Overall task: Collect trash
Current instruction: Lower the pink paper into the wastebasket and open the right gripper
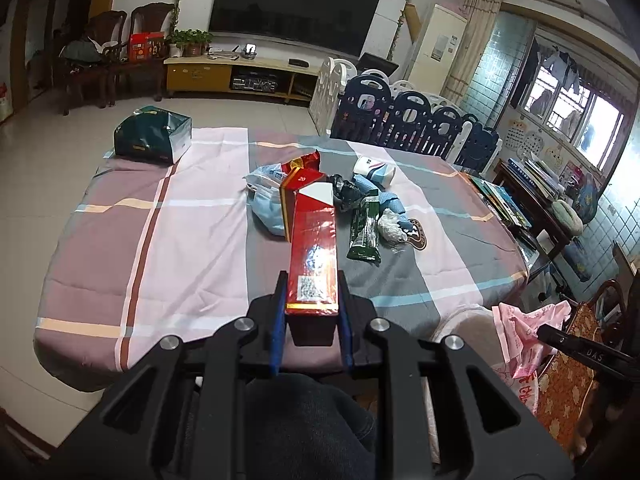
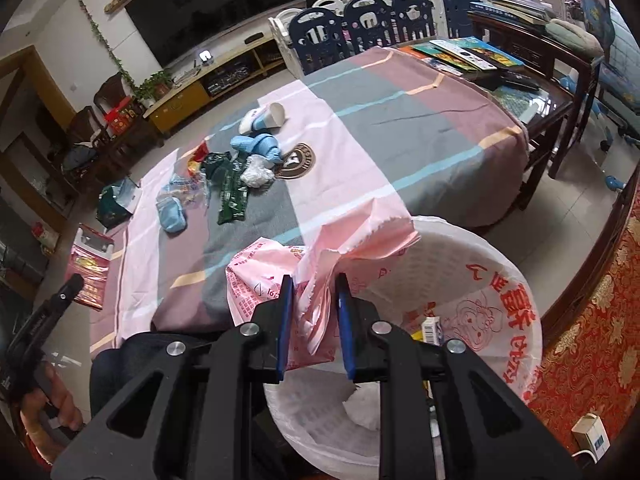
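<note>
- My left gripper (image 1: pixel 311 300) pinches a long red carton (image 1: pixel 314 256) by its near end, the blue pads pressed on both sides; the carton juts straight ahead over the table edge.
- My right gripper (image 2: pixel 314 308) is clamped on a bunched fold of the pink plastic bag (image 2: pixel 320 256), holding it up at the near rim of the white bin (image 2: pixel 500 264) the bag lines.
- Just below and right of those fingers, a small white box (image 2: pixel 434 328) lies inside the bin.
- Ahead of the carton's far tip, on the striped tablecloth (image 1: pixel 192 232), sits the trash pile: a blue face mask (image 1: pixel 268 210), a green wrapper (image 1: pixel 364 232) to the right, crumpled blue paper (image 1: pixel 366 188) and a tipped paper cup (image 1: pixel 374 168) beyond.
- Far left of the tool, a dark green box (image 1: pixel 152 136) stands at the table's far corner.
</note>
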Action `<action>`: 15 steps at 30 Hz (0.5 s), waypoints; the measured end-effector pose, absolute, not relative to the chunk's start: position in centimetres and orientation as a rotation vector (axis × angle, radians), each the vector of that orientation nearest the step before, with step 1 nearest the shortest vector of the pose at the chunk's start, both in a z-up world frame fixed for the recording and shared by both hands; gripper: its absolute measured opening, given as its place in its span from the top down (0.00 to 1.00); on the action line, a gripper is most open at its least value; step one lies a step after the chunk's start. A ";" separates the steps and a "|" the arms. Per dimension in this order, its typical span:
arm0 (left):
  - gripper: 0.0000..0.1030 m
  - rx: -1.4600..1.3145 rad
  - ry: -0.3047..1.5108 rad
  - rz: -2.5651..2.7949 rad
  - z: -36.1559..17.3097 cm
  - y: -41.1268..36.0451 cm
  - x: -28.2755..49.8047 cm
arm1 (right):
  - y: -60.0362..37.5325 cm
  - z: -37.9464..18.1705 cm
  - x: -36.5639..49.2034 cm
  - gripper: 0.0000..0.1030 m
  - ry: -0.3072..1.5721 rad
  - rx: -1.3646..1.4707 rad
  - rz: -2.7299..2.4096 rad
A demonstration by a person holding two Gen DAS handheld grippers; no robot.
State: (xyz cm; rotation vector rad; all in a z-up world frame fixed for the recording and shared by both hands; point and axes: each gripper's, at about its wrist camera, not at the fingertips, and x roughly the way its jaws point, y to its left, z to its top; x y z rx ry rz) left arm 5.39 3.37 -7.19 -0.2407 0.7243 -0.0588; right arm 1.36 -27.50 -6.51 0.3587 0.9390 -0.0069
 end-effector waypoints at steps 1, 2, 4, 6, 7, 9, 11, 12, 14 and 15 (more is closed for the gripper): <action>0.78 -0.241 0.726 -0.063 -7.2 3.3 5.4 | -27.8 -6.7 1.2 0.79 0.945 0.355 -0.019; 0.78 -0.240 0.727 -0.066 -7.2 3.2 5.4 | -28.1 -7.0 1.0 0.79 0.951 0.349 -0.036; 0.78 -0.234 0.723 -0.068 -7.1 3.0 5.3 | -28.9 -7.7 0.6 0.79 0.960 0.341 -0.077; 0.78 -0.197 0.708 -0.041 -6.8 2.7 5.1 | -29.9 -8.6 0.0 0.79 0.960 0.354 -0.122; 0.78 -0.186 0.702 -0.039 -6.7 2.5 5.0 | -30.6 -9.2 -0.1 0.79 0.969 0.374 -0.145; 0.78 -0.192 0.707 -0.051 -6.6 2.4 5.0 | -31.8 -10.8 -0.4 0.79 1.003 0.422 -0.176; 0.78 -0.183 0.716 -0.059 -6.7 2.1 5.0 | -32.7 -12.5 -0.7 0.79 1.045 0.456 -0.203; 0.78 -0.172 0.721 -0.058 -6.7 1.8 5.1 | -33.0 -13.2 -0.8 0.76 1.064 0.467 -0.218; 0.78 -0.158 0.731 -0.060 -6.9 1.4 5.0 | -33.7 -14.1 -1.2 0.65 1.078 0.508 -0.246; 0.78 -0.154 0.740 -0.067 -7.1 1.1 5.1 | -34.1 -14.3 -1.4 0.56 1.074 0.546 -0.253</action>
